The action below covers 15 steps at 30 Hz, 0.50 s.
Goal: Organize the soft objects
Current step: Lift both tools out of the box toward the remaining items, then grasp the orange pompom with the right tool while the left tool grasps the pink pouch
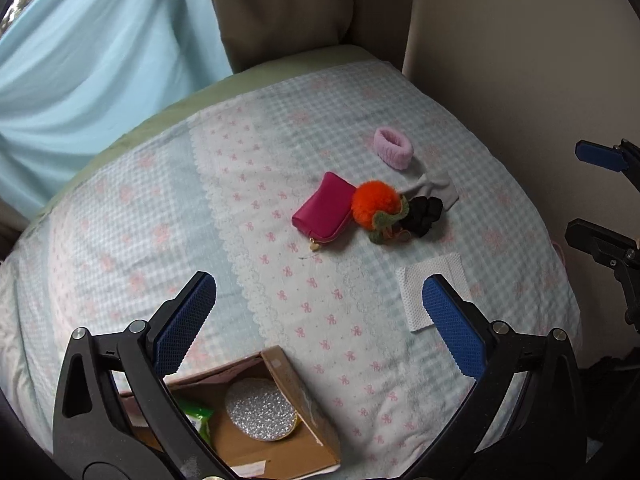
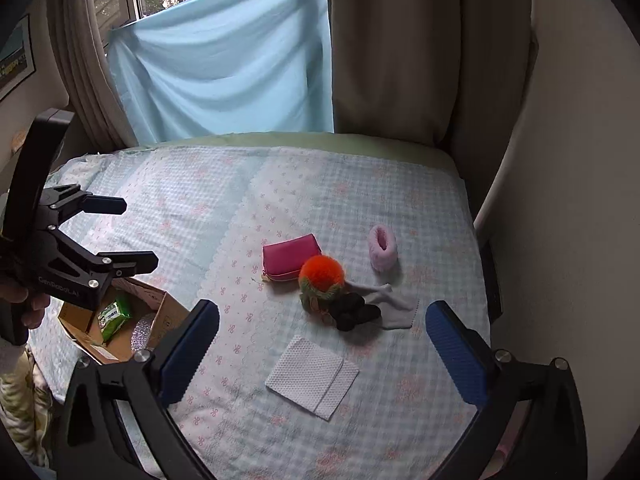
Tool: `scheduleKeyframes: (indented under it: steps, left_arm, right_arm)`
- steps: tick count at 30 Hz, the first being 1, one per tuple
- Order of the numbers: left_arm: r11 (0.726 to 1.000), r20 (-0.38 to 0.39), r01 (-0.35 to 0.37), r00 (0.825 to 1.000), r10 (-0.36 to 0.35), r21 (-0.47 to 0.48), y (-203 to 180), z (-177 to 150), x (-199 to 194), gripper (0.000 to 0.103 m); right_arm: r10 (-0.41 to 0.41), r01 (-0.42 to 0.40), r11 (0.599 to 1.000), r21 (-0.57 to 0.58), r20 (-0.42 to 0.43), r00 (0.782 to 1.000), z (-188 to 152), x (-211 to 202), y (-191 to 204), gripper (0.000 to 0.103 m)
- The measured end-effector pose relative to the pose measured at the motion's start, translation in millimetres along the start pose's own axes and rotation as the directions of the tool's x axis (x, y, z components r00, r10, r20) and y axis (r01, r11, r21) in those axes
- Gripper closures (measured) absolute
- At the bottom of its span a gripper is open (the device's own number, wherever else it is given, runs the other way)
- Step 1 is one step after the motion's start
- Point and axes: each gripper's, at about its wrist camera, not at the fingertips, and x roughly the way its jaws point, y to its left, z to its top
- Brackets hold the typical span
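Observation:
On the bed lie a magenta pouch [image 1: 325, 210] [image 2: 290, 257], an orange pom-pom [image 1: 375, 202] [image 2: 322, 273], a black scrunchie [image 1: 423, 215] [image 2: 354, 312], a grey cloth [image 1: 434, 188] [image 2: 394, 304], a pink fluffy band [image 1: 393, 147] [image 2: 383, 248] and a white folded cloth [image 1: 412, 280] [image 2: 312, 376]. My left gripper [image 1: 316, 320] [image 2: 132, 232] is open above a cardboard box [image 1: 288, 376] [image 2: 160, 316], empty. My right gripper [image 2: 322, 360] [image 1: 588, 194] is open over the white cloth, holding nothing.
The box holds a silver glitter disc [image 1: 260, 408] and a green packet [image 2: 114, 316]. A checked bedspread [image 1: 280, 120] covers the bed. A light blue sheet [image 2: 224, 68] and beige curtains [image 2: 400, 48] hang behind. A wall [image 2: 560, 200] borders the right side.

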Motion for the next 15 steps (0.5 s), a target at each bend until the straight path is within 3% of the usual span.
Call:
scheduleKeyframes:
  steps: [6,15]
  left_arm:
    - [0.993,-0.110,0.046,0.993,-0.034,0.106,2.0,28.9,98.1,0.000]
    - [0.970,-0.255,0.128,0.964,-0.072,0.209,0.3,38.2,228.2,0.001]
  right_arm:
    - [0.027,-0.030,0.995,-0.095,-0.039,0.999,-2.1,65.6,-10.2,0.000]
    - [0.061,-0.083,0.971,-0.224,-0.104,0.993,-19.1,180.1,-13.8,0.005]
